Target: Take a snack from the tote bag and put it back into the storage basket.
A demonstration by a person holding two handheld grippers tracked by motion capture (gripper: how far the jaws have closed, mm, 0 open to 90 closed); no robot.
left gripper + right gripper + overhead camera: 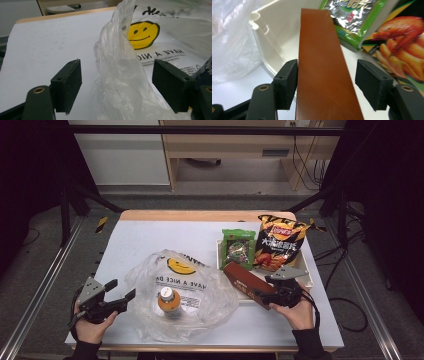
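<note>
Nearest the person, the left gripper (122, 298) hovers at the edge of the clear plastic bag (200, 295), its jaws spread wide around a raised fold of the film (117, 75) without pinching it. Inside the bag, an orange-capped bottle (168, 301) lies on the tabletop (150, 237). The right gripper (263, 296) straddles one end of the brown box (322, 75), which lies propped over the rim of the white tray (274, 45); the left jaw touches the box's side while the right stands off, so nothing is clamped. Beyond lie a green snack packet (238, 247) and a chip bag (280, 242). Bagging looks underway: next, probably close on the box, pinch the bag's mouth and hold it open.
</note>
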